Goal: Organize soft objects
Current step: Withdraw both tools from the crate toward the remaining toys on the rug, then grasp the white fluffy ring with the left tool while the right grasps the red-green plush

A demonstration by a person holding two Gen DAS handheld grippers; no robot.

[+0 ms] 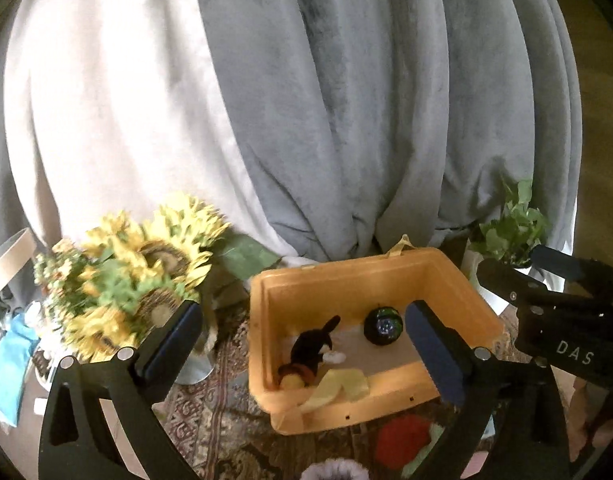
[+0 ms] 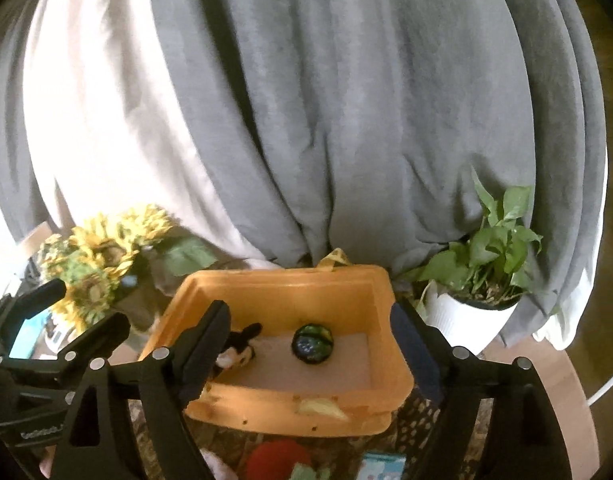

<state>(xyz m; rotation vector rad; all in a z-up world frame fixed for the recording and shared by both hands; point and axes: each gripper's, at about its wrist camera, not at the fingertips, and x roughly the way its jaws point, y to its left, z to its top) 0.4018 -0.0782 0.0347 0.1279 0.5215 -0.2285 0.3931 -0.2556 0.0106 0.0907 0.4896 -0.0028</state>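
Orange bin (image 1: 458,280) is sitting on a patterned rug (image 1: 210,408), up against big grey curtains (image 1: 346,100), with sunflowers (image 1: 146,264) on one side and a potted plant (image 2: 482,256) on the other. Inside it there's a black plush mouse toy (image 1: 312,346) with a white and tan bit at its lower end, lying stretched out on the bin floor. Its long axis is running diagonally, dark tip pointing up toward the back wall and the middle of the bin. A dark round ball (image 1: 383,326) with a sparkly green top is sitting near it but apart, closer to the back, and a pale yellow cloth (image 1: 338,390) is flopping over the front rim.

A red fuzzy thing (image 1: 402,440) is lying on the rug just in front of the bin.

Left gripper (image 1: 302,344) and right gripper (image 2: 310,344) are both hanging spread wide above the bin, gripping nothing.
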